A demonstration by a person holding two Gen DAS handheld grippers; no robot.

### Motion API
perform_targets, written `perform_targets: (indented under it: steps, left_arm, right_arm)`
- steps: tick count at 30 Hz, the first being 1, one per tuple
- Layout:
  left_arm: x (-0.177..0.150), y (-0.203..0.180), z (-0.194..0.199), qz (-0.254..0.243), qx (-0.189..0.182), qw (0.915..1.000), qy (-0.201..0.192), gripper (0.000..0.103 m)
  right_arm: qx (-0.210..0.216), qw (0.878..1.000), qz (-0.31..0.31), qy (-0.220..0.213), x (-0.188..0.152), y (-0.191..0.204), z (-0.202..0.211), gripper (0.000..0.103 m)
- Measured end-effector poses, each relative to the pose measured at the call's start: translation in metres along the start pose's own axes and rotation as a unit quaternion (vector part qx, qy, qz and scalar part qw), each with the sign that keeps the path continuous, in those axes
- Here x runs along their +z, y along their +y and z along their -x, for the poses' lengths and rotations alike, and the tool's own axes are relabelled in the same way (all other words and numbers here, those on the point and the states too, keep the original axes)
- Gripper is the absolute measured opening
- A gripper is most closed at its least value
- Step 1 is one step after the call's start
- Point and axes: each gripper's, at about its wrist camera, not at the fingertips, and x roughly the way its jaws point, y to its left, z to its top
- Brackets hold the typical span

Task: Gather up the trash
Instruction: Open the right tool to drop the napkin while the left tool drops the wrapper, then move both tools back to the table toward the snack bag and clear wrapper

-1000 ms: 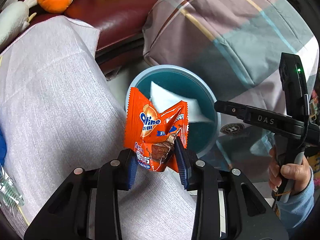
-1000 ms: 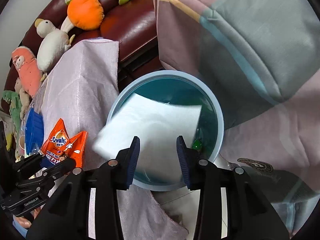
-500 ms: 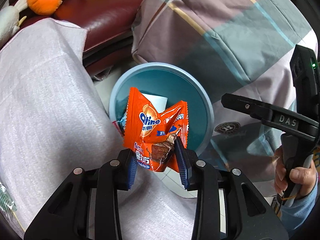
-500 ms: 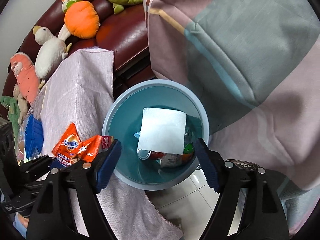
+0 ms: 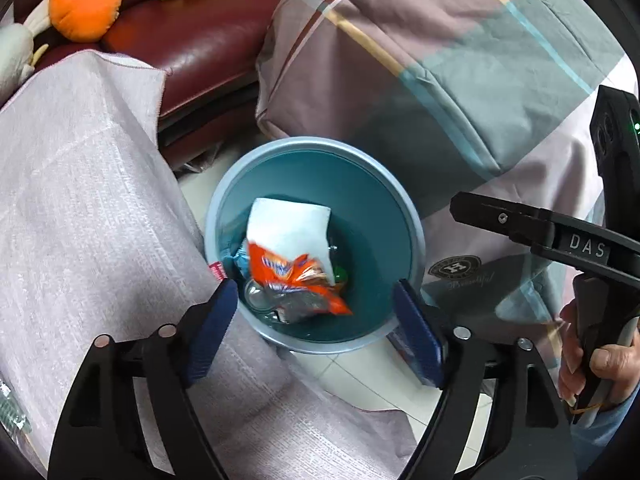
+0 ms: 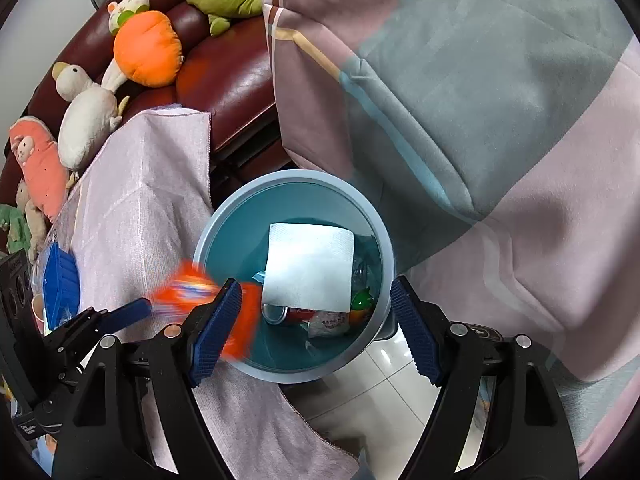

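A round blue bin [image 5: 414, 216] [image 6: 296, 176] stands on the floor below both grippers. My left gripper [image 5: 314, 296] hangs over it, its jaws opening and nothing between them. The orange snack wrapper [image 5: 296, 276] [image 6: 188, 292] is loose in the air, blurred, over the bin's near left side. A white napkin [image 5: 288, 224] [image 6: 310, 264] lies flat in the bin on a can, a green item and other wrappers. My right gripper [image 6: 316, 292] is open and empty above the bin. The left gripper's blue finger pad [image 6: 128, 314] shows at the right wrist view's left.
A table under a pale woven cloth [image 5: 80, 220] [image 6: 132, 208] borders the bin on the left, with a blue object [image 6: 60, 284] on it. A plaid quilt [image 5: 460, 80] rises behind and right. The dark red sofa [image 6: 224, 76] holds several plush toys. A hand [image 5: 600, 364] holds the right gripper's handle.
The left jaws have spread wide and let go of the orange wrapper, which drops toward the bin. The right jaws opened and the white napkin fell into the bin.
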Motion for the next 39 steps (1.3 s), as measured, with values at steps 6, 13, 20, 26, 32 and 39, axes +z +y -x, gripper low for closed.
perform_targets:
  steps: [6,13,20,26,32,39]
  left_arm:
    - [-0.004,0.008,0.010,0.008,0.005,0.9999,-0.005,0.088]
    - [-0.013,0.018,0.028,0.020,0.009,0.9996,-0.016,0.088]
    - [-0.030,0.034,0.056,0.031,0.021,0.9987,-0.034,0.088]
    - [-0.056,0.059,0.086,0.054,0.035,0.9967,-0.050,0.089]
    - [-0.088,0.095,0.122,0.090,0.055,0.9919,-0.071,0.089]
    - [-0.132,0.151,0.173,0.138,0.090,0.9807,-0.106,0.090]
  right_arm:
    - [-0.005,1.000,0.002,0.004,-0.001,0.006,0.000,0.076]
    - [-0.007,1.000,0.010,0.004,-0.006,0.019,0.009,0.076]
    - [-0.002,1.000,0.030,0.003,-0.014,0.045,0.019,0.076]
    - [0.004,0.998,0.055,0.003,-0.025,0.078,0.028,0.076]
    - [0.014,0.996,0.092,0.013,-0.039,0.126,0.029,0.076]
    - [0.034,0.987,0.151,0.032,-0.063,0.199,0.023,0.076]
